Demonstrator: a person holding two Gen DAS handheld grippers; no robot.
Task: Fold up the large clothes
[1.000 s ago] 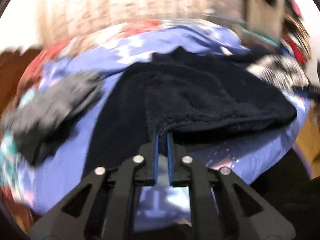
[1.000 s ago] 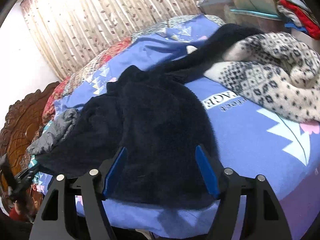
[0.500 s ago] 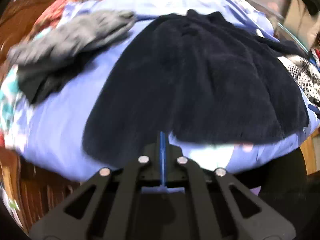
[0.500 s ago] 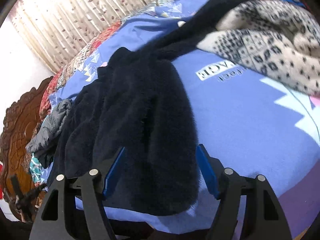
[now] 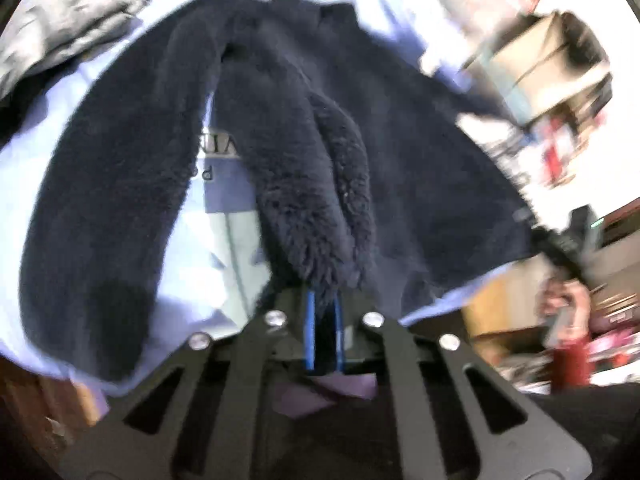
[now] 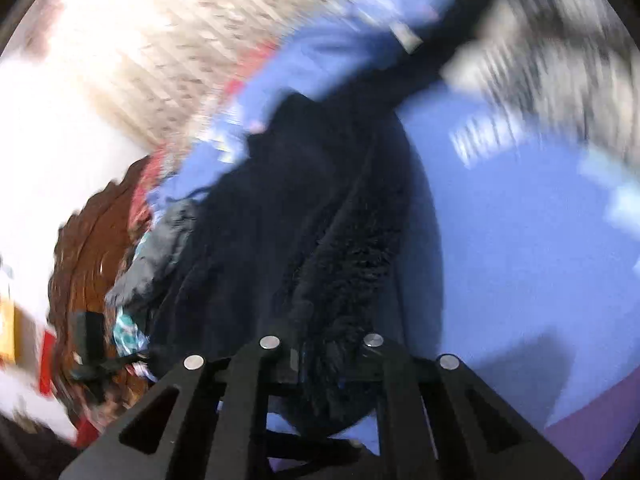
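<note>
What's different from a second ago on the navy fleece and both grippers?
The right gripper, open around the hem before, is closing on the navy fleece. The left gripper grips its edge again and bunches it up off the blue bedsheet. The grey garment is unmoved.

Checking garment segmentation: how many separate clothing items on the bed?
3. Dark navy fleece garment spread mid-bed, both grippers at its near hem; crumpled grey garment far left; black-and-white patterned knit far right. Blur may hide more.

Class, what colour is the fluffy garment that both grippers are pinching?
Dark navy, almost black. The fleece garment shows best in the left wrist view.
</note>
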